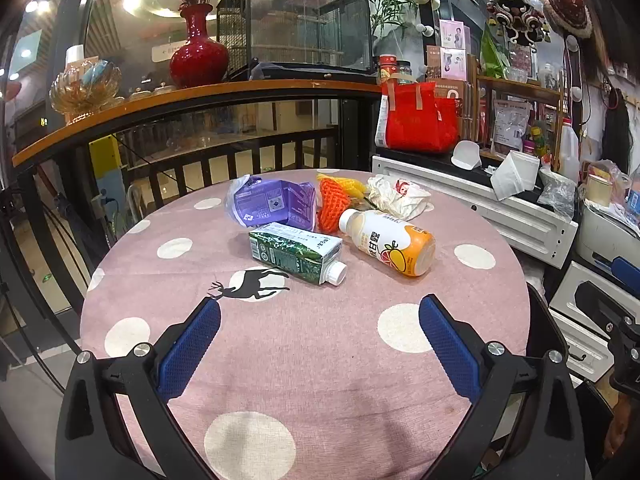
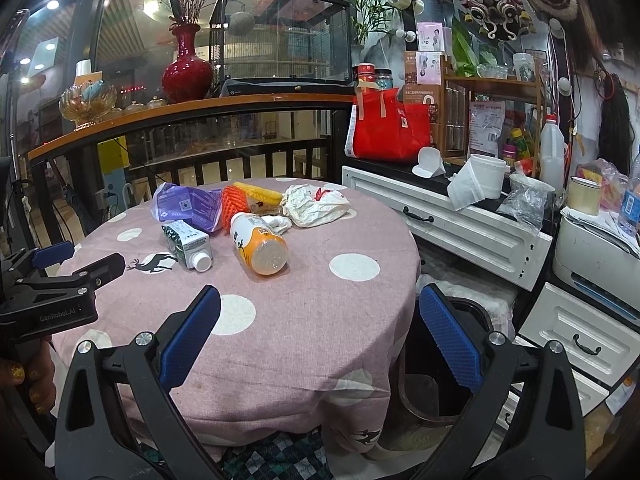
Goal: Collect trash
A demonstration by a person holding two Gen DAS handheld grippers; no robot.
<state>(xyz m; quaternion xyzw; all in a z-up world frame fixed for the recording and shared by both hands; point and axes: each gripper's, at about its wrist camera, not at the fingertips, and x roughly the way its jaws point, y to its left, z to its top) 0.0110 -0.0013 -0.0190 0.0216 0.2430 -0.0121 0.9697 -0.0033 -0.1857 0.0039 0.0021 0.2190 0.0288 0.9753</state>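
Round table (image 1: 328, 360) covered by a pink cloth with white dots and a black deer motif (image 1: 250, 282), seen from both wrist cameras. The trash lies in a loose cluster on the far half of the table. A green carton (image 1: 294, 252) lies on its side, white cap toward the near right, just beyond the deer motif. To its right a plastic bottle (image 1: 390, 242) with an orange-and-white label lies on its side, base toward the near right. Beyond the carton is a crumpled purple pouch (image 1: 268, 204); right of it, an orange foam net (image 1: 334, 204) with a yellow foam net (image 1: 348, 184) touching its far edge. A crumpled white wrapper (image 1: 398, 196) lies at the far right of the cluster, next to the bottle's neck.

Left gripper (image 1: 320, 316): blue-padded fingers spread wide apart, holding nothing, poised above the near half of the table, well apart from the carton.

Right gripper (image 2: 320, 304): fingers likewise spread and empty, over the table's near right edge; a dark bin (image 2: 472, 320) stands on the floor to the right of the table. The left gripper appears at the left margin of the right wrist view.

Behind the table, a red vase (image 1: 199, 54) stands on a curved wooden shelf (image 1: 192, 98).
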